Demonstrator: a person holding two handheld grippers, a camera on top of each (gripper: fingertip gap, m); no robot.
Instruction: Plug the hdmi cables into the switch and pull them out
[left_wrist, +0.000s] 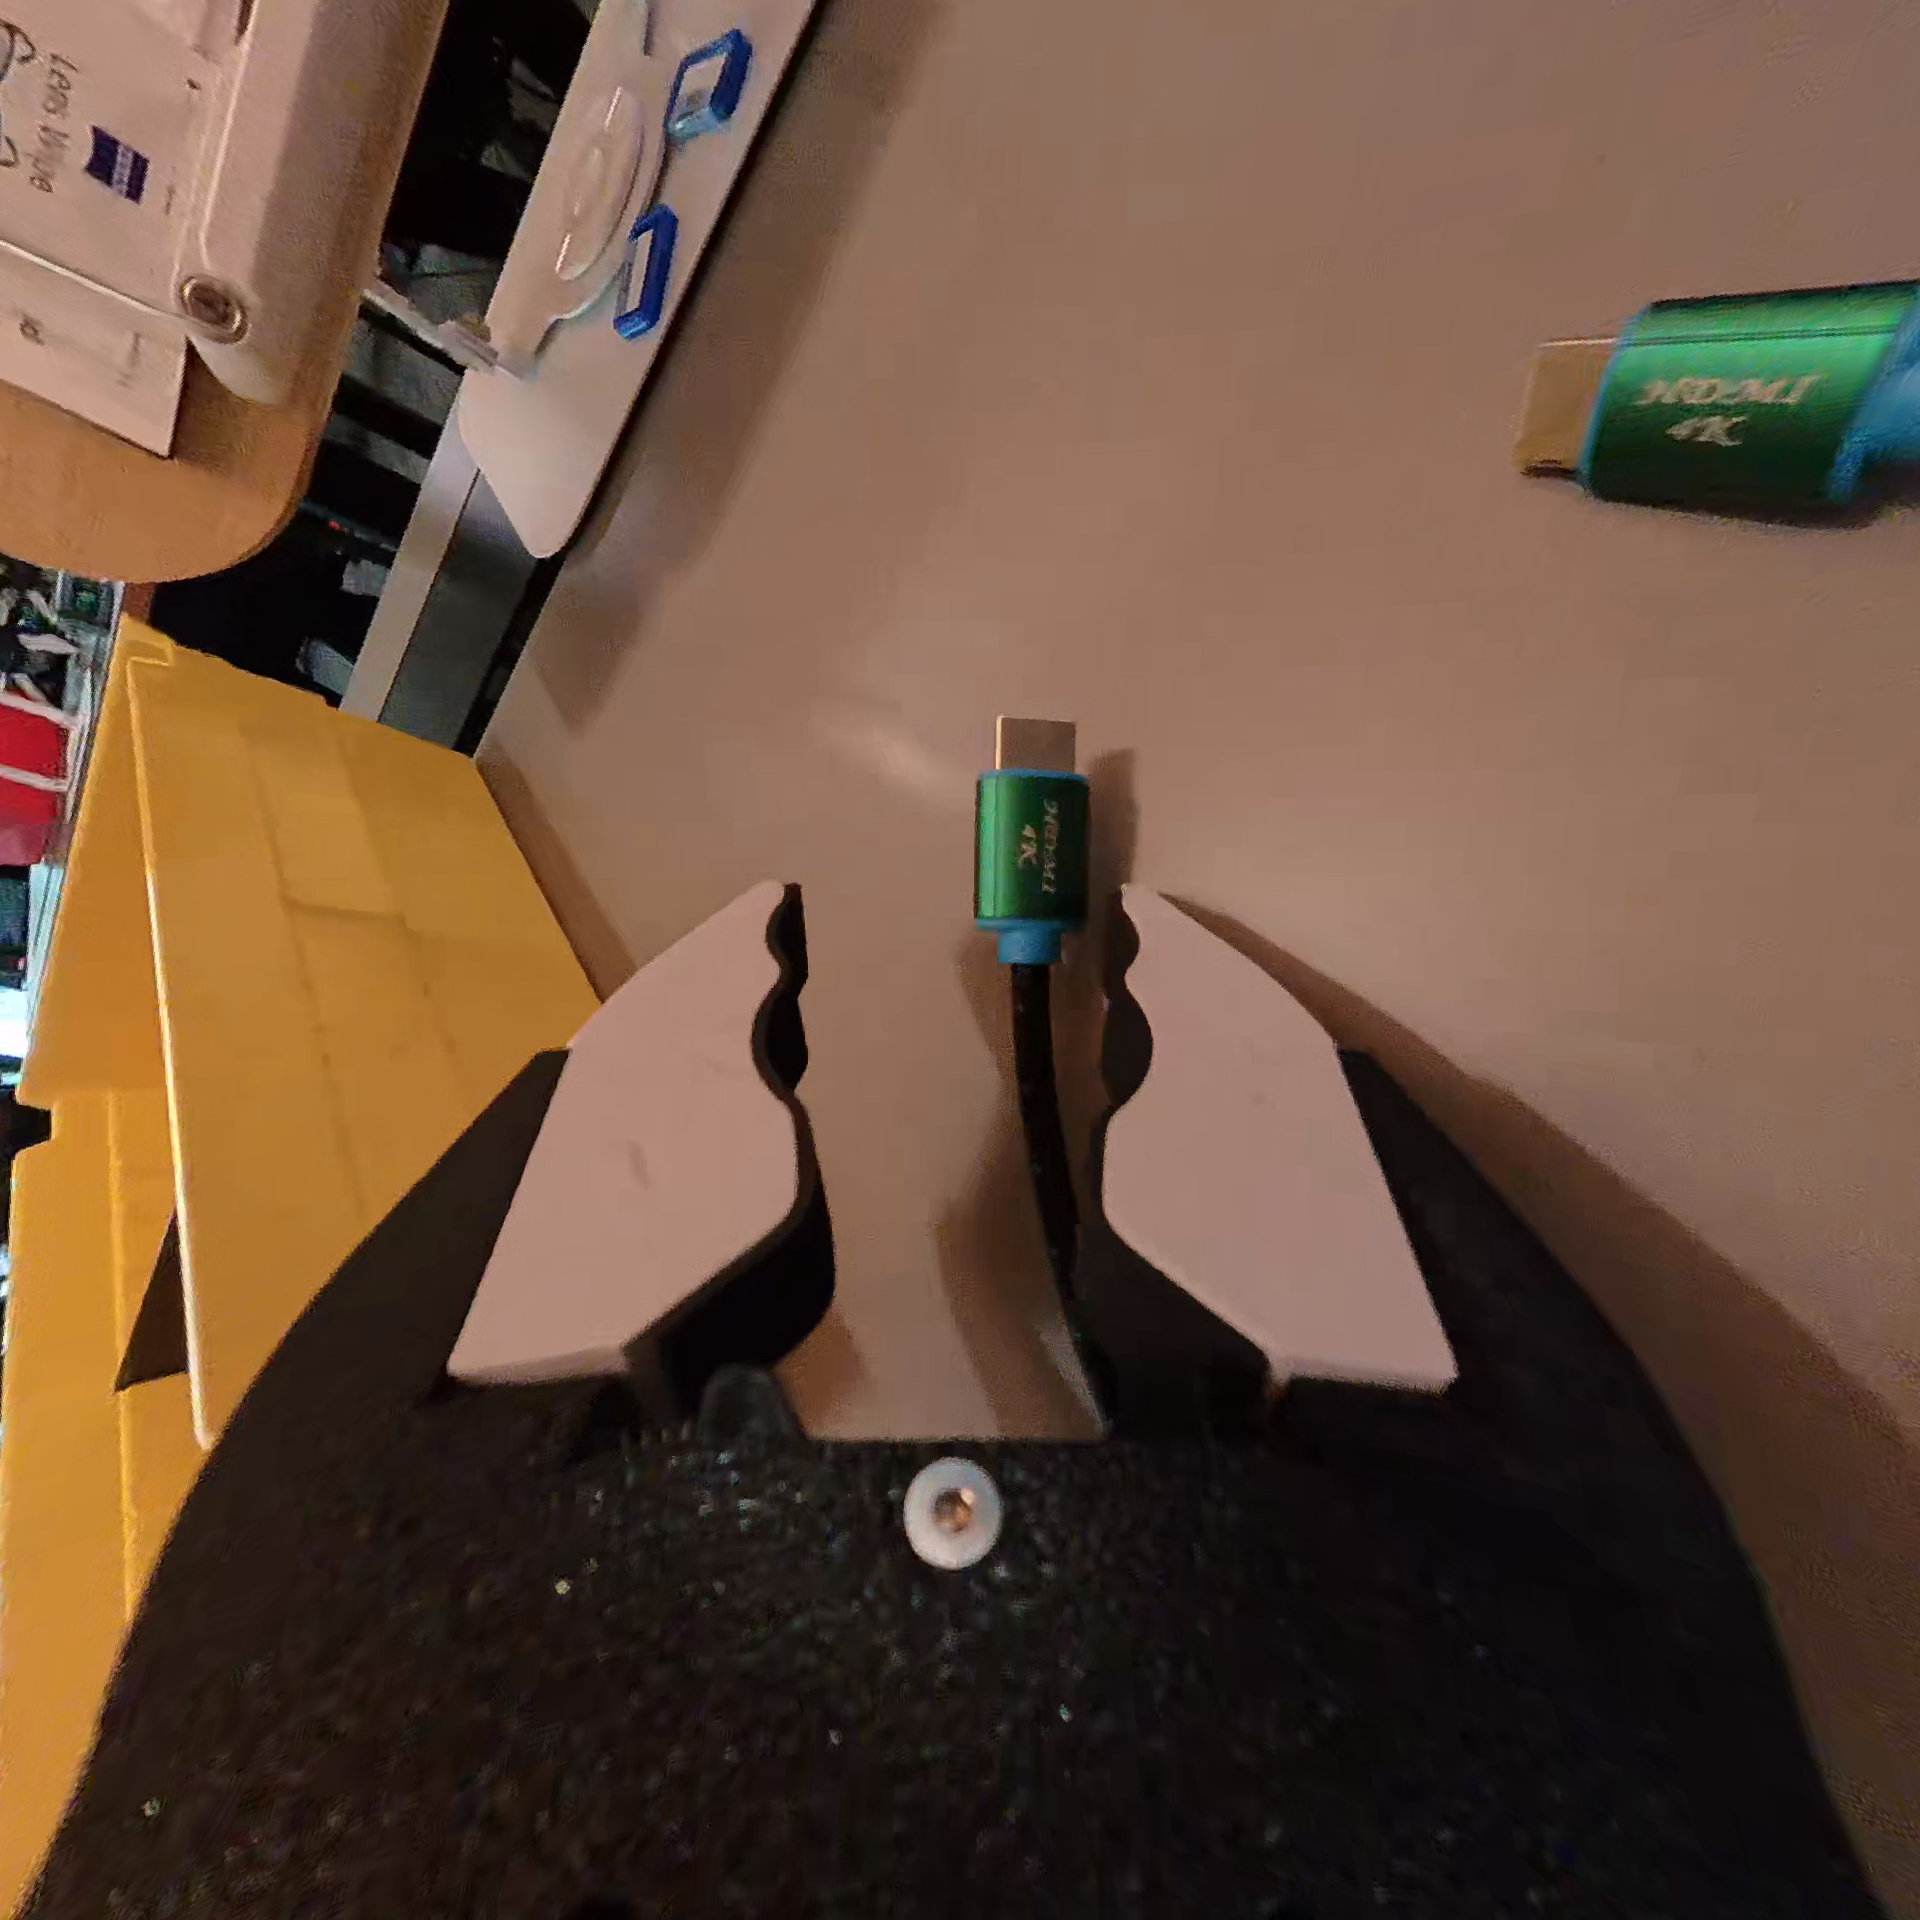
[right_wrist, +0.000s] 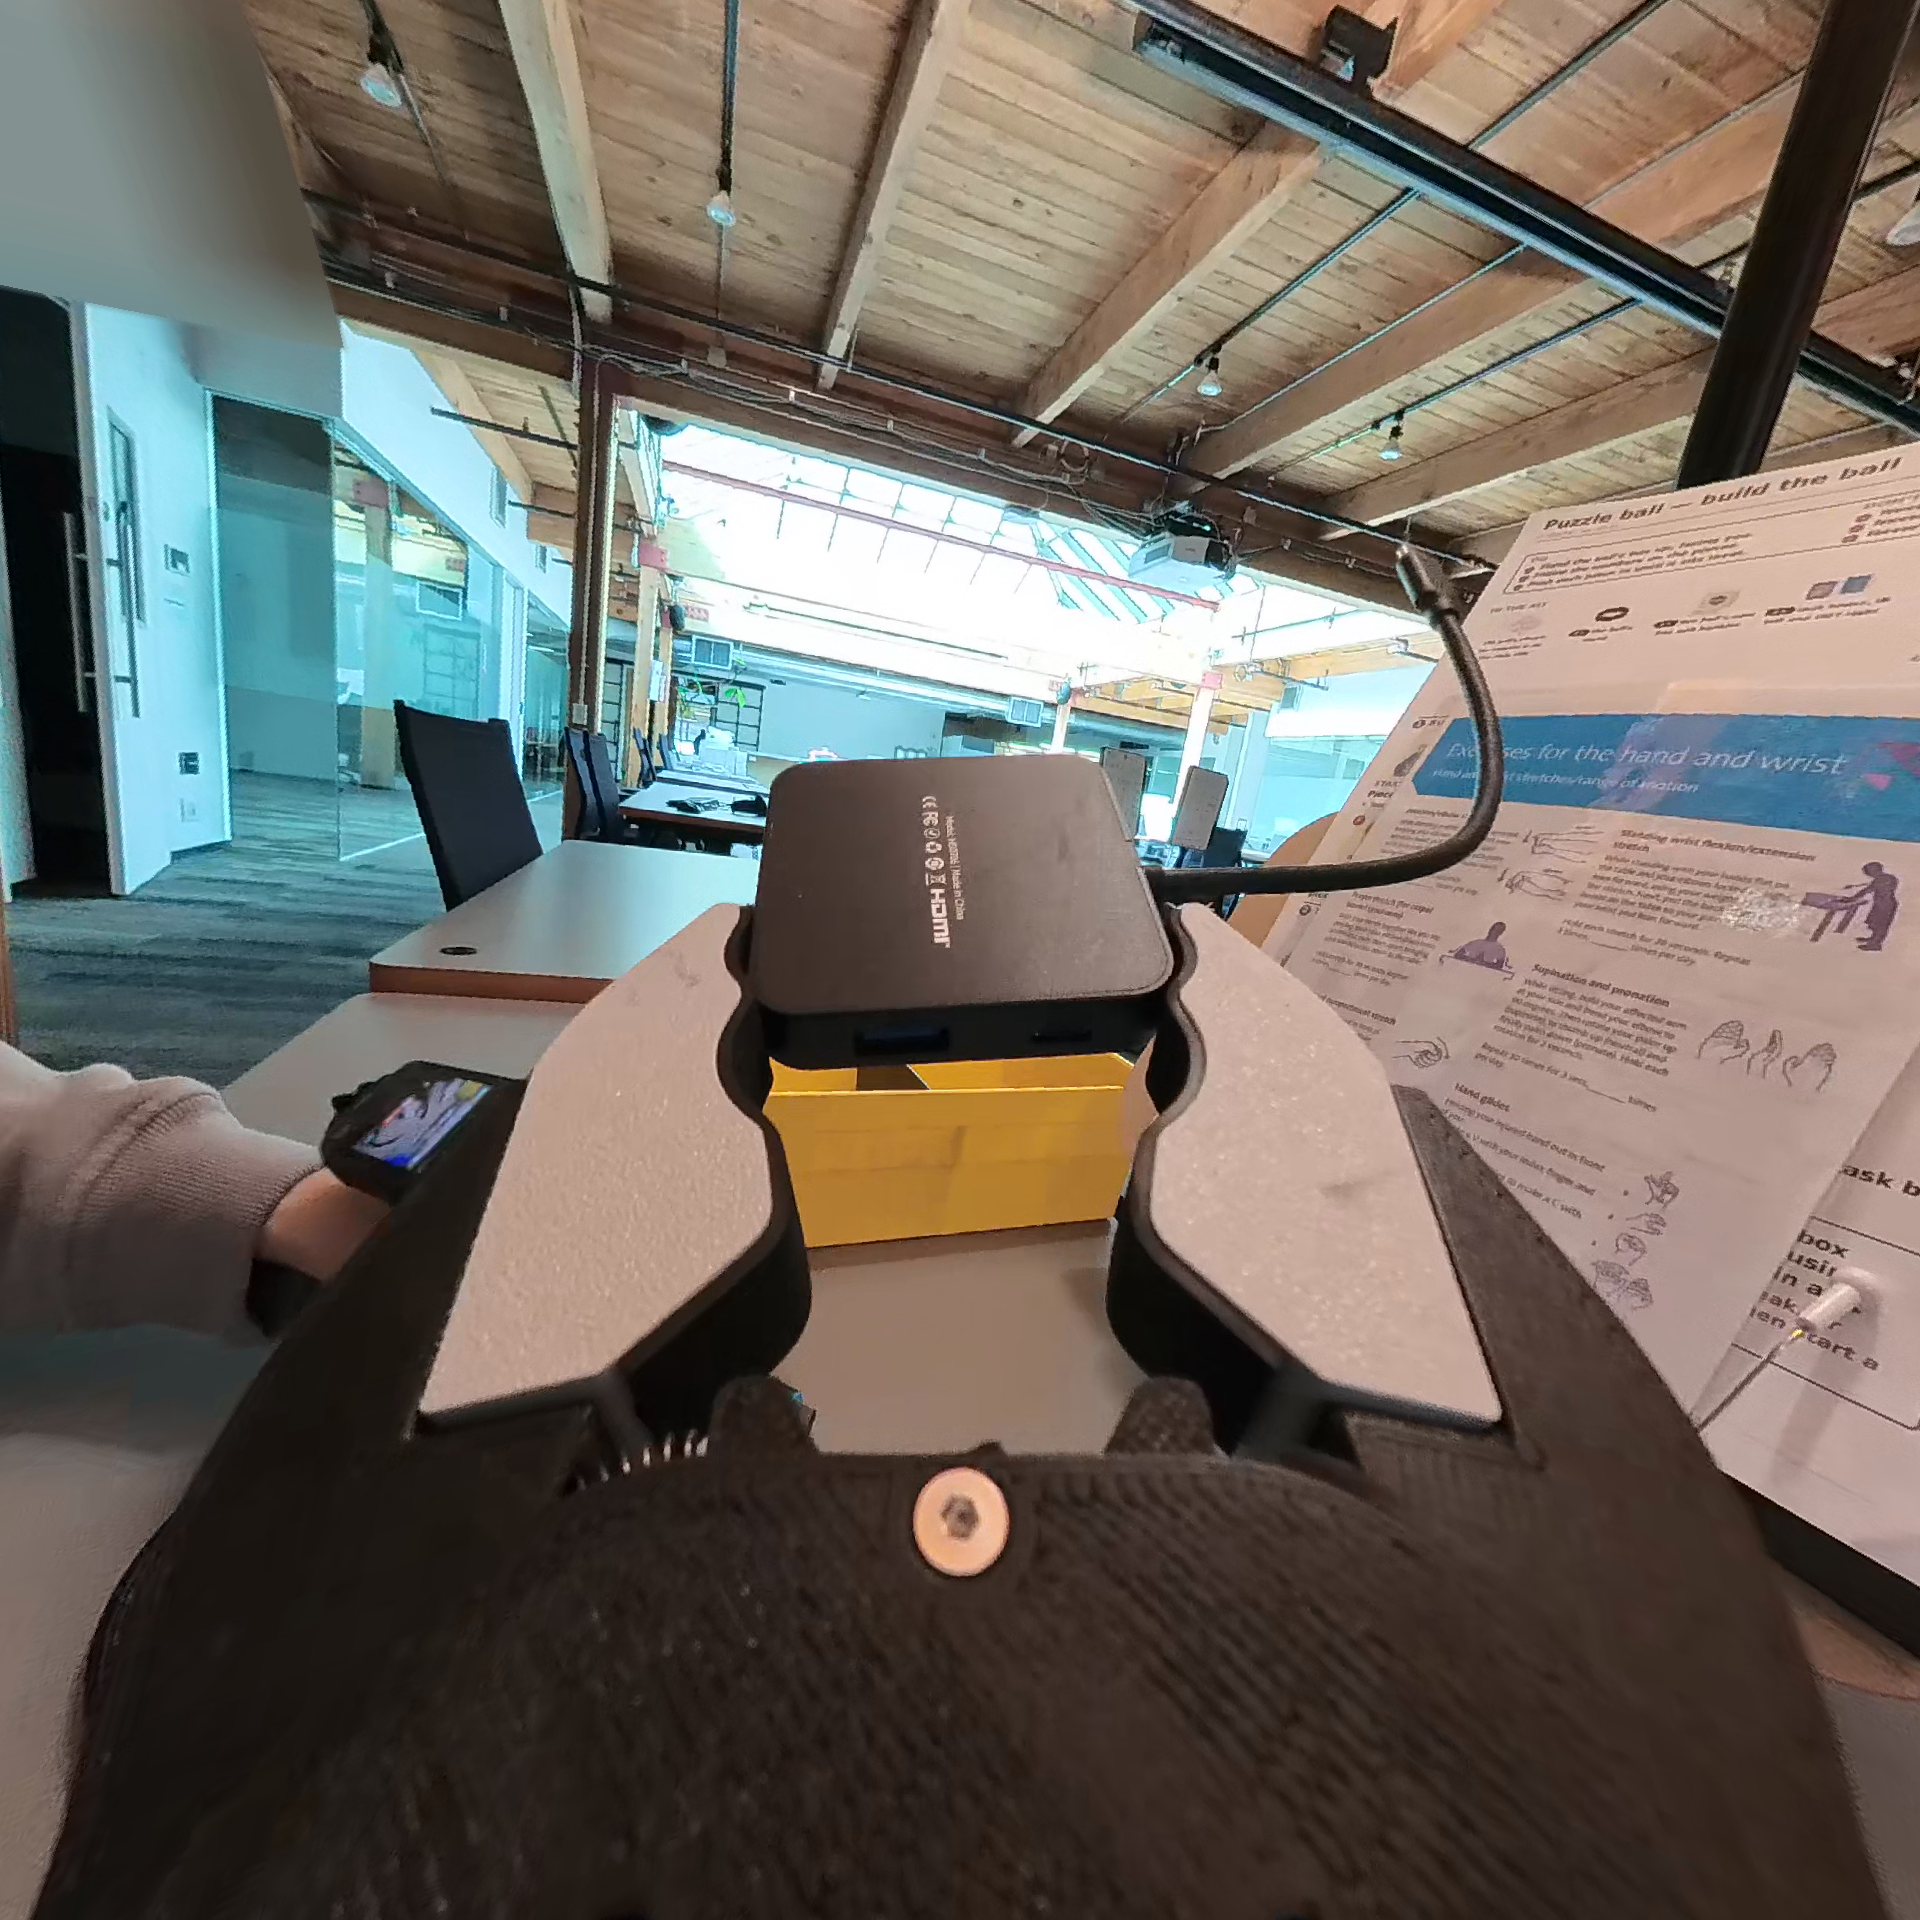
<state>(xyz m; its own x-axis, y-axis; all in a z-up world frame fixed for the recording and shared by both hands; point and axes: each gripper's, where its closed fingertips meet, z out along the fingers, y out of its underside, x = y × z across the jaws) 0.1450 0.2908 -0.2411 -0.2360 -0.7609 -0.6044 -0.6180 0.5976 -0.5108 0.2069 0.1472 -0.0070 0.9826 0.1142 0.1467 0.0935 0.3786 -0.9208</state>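
Note:
In the left wrist view, a green HDMI plug (left_wrist: 1029, 847) with a blue collar and black cable lies on the beige table, just ahead of my left gripper (left_wrist: 961, 909). The gripper is open and empty, and the cable runs between its fingers. A second green HDMI plug (left_wrist: 1735, 400) lies at the upper right. In the right wrist view, my right gripper (right_wrist: 961, 935) is shut on the black HDMI switch (right_wrist: 951, 883) and holds it in the air, ports toward the camera. The switch's own black cable (right_wrist: 1455, 810) curls up to the right.
A yellow box (left_wrist: 301, 987) stands at the table's left edge and shows behind the switch (right_wrist: 945, 1153). A printed instruction sheet (right_wrist: 1621, 987) leans at the right. A person's sleeve and hand (right_wrist: 135, 1195) hold the other gripper at the left. A white paper holder with blue clips (left_wrist: 623, 208) lies far left.

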